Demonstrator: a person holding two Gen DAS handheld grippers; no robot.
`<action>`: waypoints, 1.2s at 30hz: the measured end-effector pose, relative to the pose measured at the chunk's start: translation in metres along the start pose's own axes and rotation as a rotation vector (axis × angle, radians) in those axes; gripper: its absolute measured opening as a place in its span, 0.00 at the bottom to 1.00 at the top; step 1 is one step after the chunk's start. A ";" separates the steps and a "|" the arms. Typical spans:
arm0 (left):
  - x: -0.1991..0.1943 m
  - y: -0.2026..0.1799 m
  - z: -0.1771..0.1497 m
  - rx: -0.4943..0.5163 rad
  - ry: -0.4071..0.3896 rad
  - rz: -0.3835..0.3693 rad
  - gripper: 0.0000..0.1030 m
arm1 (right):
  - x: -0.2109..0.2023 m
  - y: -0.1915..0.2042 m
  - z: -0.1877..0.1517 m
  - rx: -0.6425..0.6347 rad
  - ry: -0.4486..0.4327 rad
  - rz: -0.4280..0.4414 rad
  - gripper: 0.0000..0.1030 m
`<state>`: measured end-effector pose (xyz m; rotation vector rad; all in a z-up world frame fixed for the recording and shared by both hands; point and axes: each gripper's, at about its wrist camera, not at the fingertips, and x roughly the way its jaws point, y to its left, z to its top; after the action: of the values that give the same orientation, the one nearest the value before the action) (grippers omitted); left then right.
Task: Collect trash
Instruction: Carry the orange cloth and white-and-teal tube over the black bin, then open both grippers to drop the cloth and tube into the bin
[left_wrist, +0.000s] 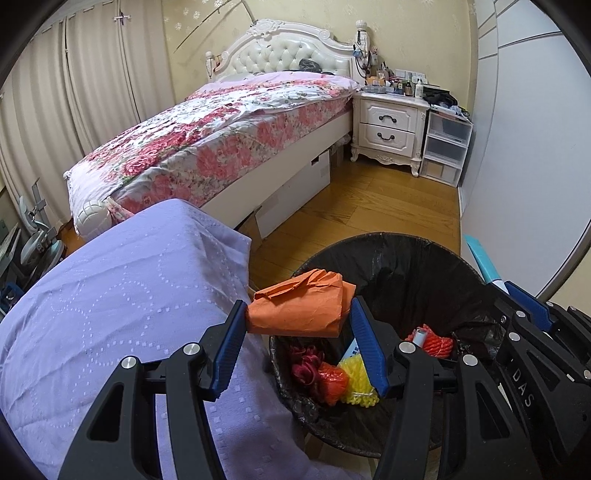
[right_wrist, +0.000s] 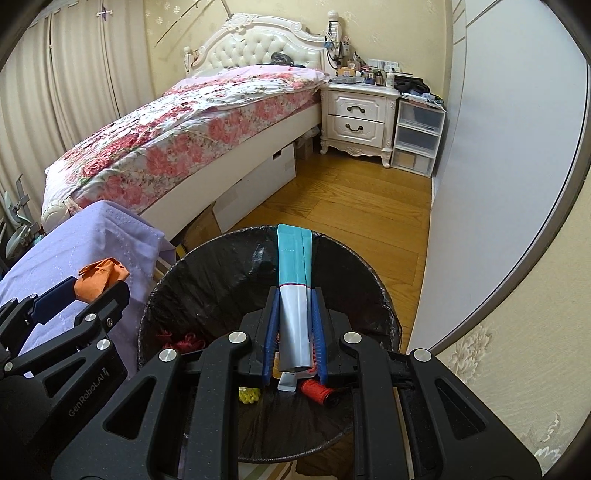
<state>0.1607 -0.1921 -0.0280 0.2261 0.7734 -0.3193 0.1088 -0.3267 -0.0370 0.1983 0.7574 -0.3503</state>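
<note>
Left wrist view: left gripper (left_wrist: 298, 325) in the lower centre of frame, jaws about half spread and clamped on a crumpled orange paper wad (left_wrist: 297, 308), which sits over the near-left rim of the trash bin (left_wrist: 402, 243). Bin is lined with a black bag; down inside are a red bundle, an orange piece, a yellow mesh lump (left_wrist: 360, 384) and an orange rope coil (left_wrist: 430, 341). Right wrist view: right gripper (right_wrist: 294, 332) at lower centre, jaws narrow, pinching a flat teal-and-white packet (right_wrist: 294, 280) that stands up along the fingers over the bin opening. A red thread spool (right_wrist: 316, 392) lies in the bin just below the fingers. Lilac cloth (left_wrist: 110, 295) covers a surface at left, touching the bin side. Further up: wood floor (left_wrist: 369, 206), bed with floral cover (left_wrist: 207, 136) at upper left, white nightstand (left_wrist: 388, 125) and a clear drawer unit at upper right.
</note>
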 end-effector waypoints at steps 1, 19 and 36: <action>0.001 -0.001 0.000 0.004 0.002 -0.003 0.55 | 0.000 -0.002 0.000 0.001 0.001 -0.001 0.17; 0.005 -0.002 0.003 0.004 0.005 -0.002 0.69 | 0.006 -0.006 0.001 0.015 0.004 -0.014 0.29; -0.004 0.006 0.001 -0.012 -0.016 0.023 0.73 | -0.008 -0.011 0.003 0.037 -0.047 -0.062 0.66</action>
<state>0.1607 -0.1858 -0.0238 0.2212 0.7560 -0.2943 0.1011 -0.3353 -0.0299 0.2006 0.7127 -0.4265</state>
